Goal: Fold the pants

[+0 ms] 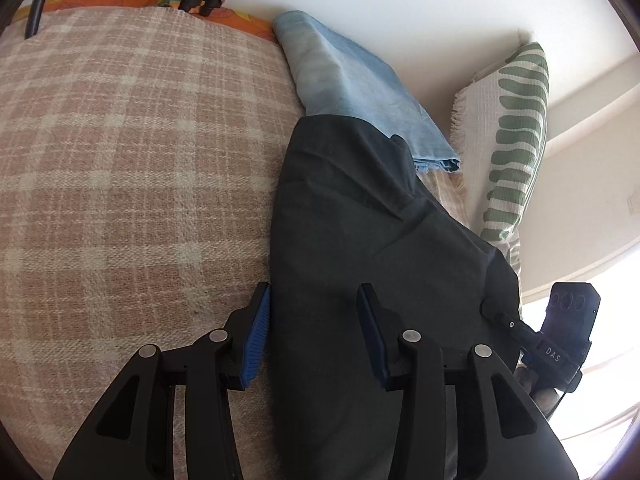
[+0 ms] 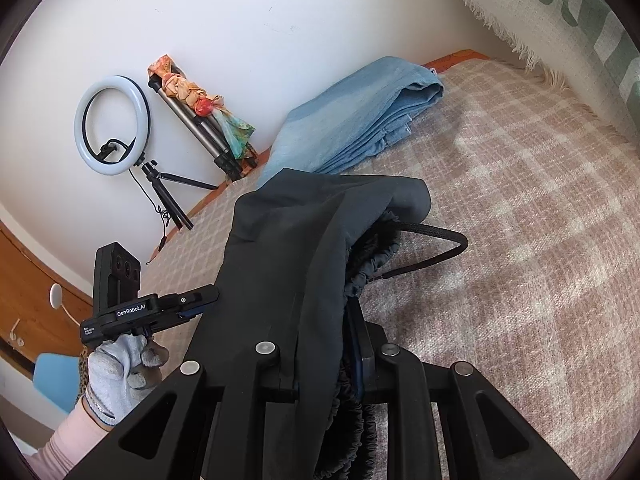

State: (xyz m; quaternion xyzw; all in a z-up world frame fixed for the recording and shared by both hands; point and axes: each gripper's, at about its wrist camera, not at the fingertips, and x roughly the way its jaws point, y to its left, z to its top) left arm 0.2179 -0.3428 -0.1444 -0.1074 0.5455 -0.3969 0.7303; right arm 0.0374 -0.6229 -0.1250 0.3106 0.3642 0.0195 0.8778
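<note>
Your left hand-held gripper point(image 1: 314, 332) stands apart, the dark pants point(image 1: 360, 240) lying on the bed point(image 1: 120, 140) between its pads, unpressed. Your right hand-held gripper point(image 2: 326, 354) is clamped on the pants' elastic waistband point(image 2: 372, 256); folded blue jeans point(image 2: 352, 120) lie beyond it.

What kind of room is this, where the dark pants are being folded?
Probably a bedroom at home. The dark pants lie on a bed with a plaid blanket, a folded blue cloth sits near the wall, and a fringed pillow leans nearby.
</note>
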